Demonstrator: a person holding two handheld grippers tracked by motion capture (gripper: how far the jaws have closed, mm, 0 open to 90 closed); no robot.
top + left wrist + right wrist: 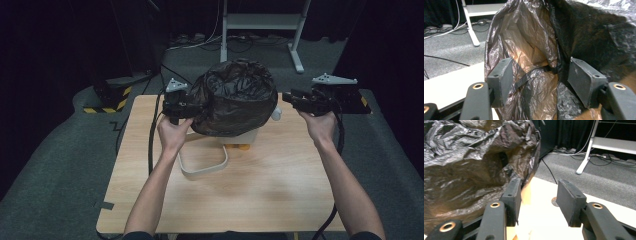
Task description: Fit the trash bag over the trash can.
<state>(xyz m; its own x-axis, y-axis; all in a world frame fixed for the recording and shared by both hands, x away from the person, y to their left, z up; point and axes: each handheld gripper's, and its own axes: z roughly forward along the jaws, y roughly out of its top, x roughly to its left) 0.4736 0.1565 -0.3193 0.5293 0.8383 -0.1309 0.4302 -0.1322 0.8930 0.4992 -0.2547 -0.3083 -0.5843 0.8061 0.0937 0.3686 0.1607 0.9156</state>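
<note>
A dark, crinkled plastic bag [235,97] bulges over a white bin [240,136] at the back middle of the wooden table [280,190]. My left gripper [190,107] is at the bag's left side. In the left gripper view its jaws stand wide around loose folds of the bag [531,50], and the pads [501,77] are not clamped on the film. My right gripper [289,98] hovers off the bag's right side. In the right gripper view it [539,195] is open with nothing between its jaws, and the bag [469,162] lies just beyond its left jaw.
A white loop-shaped frame [202,162] lies on the table in front of the bin, beside a small orange piece [243,146]. Behind the table stands a white metal stand [260,22] with cables on the grey floor. A yellow-and-black striped base [112,100] sits at the back left.
</note>
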